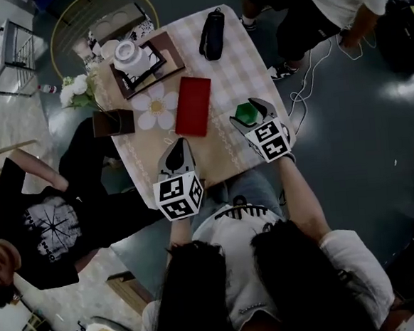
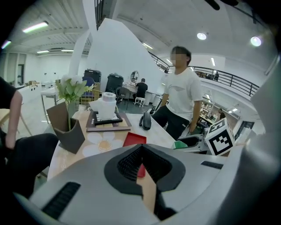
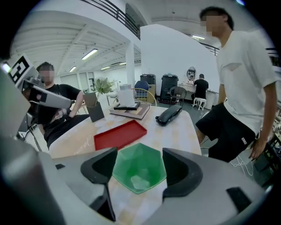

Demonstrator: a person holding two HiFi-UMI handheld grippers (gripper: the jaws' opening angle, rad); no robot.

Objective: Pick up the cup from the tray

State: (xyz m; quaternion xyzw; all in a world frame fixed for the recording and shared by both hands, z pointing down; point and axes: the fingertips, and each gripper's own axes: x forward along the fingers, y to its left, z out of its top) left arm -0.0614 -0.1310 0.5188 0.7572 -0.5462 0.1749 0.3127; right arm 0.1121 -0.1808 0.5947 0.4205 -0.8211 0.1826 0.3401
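A green faceted cup (image 3: pixel 139 169) sits between the two pads of my right gripper (image 3: pixel 140 154), which press on its sides. In the head view the cup (image 1: pixel 246 113) is over the table's right part, apart from the flat red tray (image 1: pixel 193 105). The frames do not show whether the cup rests on the table. The tray (image 3: pixel 119 134) lies bare ahead and to the left of it. My left gripper (image 1: pixel 180 145) hovers near the table's front edge, just short of the tray, its tips (image 2: pixel 141 151) together with nothing between them.
A black pouch (image 1: pixel 212 34) lies at the table's far end. A wooden tray with a white pot (image 1: pixel 128 57) stands at the far left, with a flower mat (image 1: pixel 154 107) and a brown holder (image 1: pixel 113 122) nearer. One person sits at the left; another stands at the far right (image 3: pixel 239 79).
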